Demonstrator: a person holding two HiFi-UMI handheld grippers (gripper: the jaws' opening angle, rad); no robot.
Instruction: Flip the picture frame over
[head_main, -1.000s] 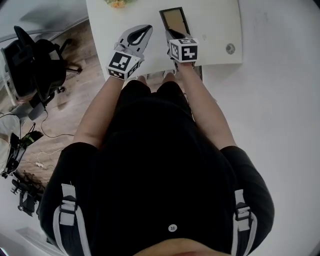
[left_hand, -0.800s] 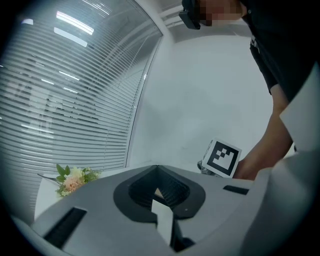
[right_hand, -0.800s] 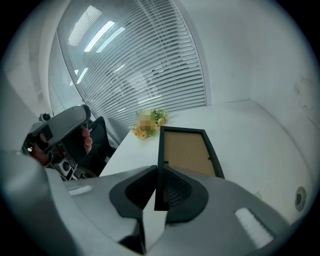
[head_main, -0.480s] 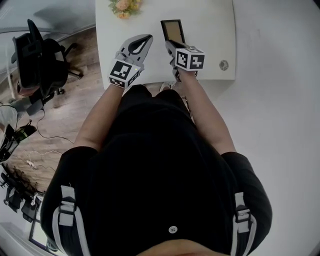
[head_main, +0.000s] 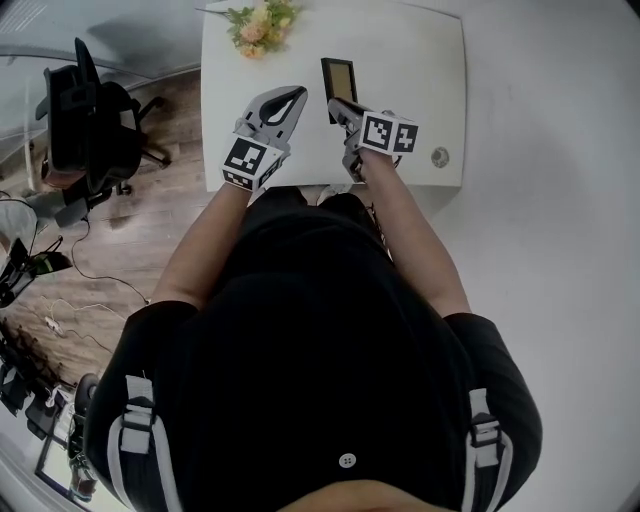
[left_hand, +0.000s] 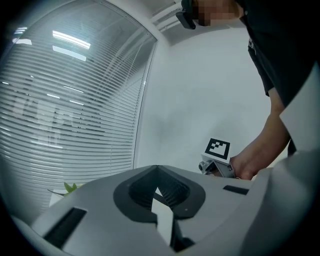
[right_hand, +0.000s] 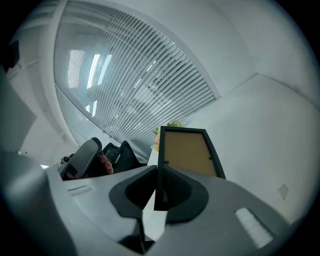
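Observation:
The picture frame (head_main: 339, 80) has a black rim and shows its brown backing. My right gripper (head_main: 335, 103) is shut on the frame's near edge and holds it tilted above the white table (head_main: 430, 60). In the right gripper view the frame (right_hand: 187, 150) stands up out of the closed jaws (right_hand: 156, 187). To its left my left gripper (head_main: 297, 92) hovers over the table with its tips together and nothing in them. The left gripper view shows its own jaws (left_hand: 159, 172) meeting, and the right gripper's marker cube (left_hand: 218, 149) beside a hand.
A bunch of flowers (head_main: 258, 25) lies at the table's far left. A small round disc (head_main: 440, 157) sits in the table's near right corner. A black office chair (head_main: 85, 120) and cables are on the wooden floor to the left. Window blinds (right_hand: 130, 85) stand beyond the table.
Both grippers have risen. The right one has lifted the frame's near edge off the table and rolled, so the frame now stands steeper. The left gripper stays empty.

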